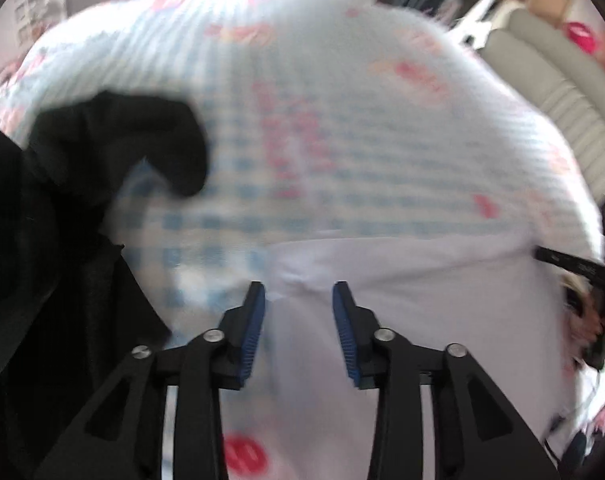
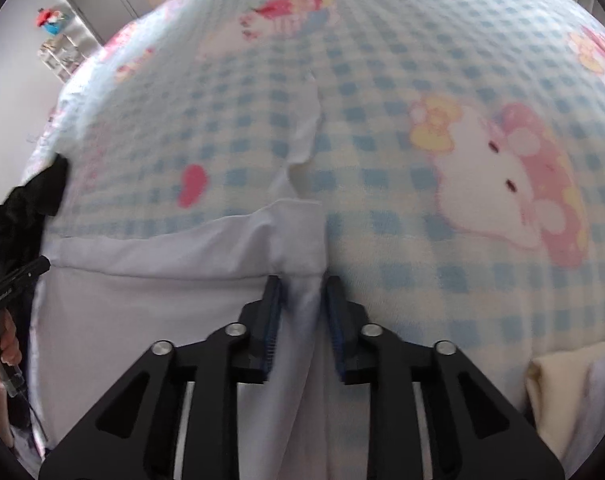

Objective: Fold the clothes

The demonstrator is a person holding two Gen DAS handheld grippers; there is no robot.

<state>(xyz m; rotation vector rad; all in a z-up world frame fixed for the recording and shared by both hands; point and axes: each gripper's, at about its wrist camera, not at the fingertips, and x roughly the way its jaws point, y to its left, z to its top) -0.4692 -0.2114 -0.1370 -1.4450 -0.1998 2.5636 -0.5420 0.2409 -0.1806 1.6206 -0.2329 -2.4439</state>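
A white garment (image 1: 402, 300) lies spread on a blue-checked blanket with cartoon prints (image 1: 342, 120). My left gripper (image 1: 298, 292) hovers over the garment's upper left part, its jaws apart with nothing pinched between them. In the right wrist view the same white garment (image 2: 142, 280) has a folded corner at its right edge. My right gripper (image 2: 302, 284) straddles that raised fold: the cloth stands between the blue pads, which are slightly apart and do not press it. A black garment (image 1: 82, 160) lies crumpled at the left.
The blanket (image 2: 382, 80) covers the whole bed. The black garment (image 2: 18, 208) reaches the bed's left edge. A cream cloth (image 2: 558, 380) sits at the lower right. A beige cushioned seat (image 1: 562, 80) is at the far right. A shelf with toys (image 2: 58, 56) stands by the wall.
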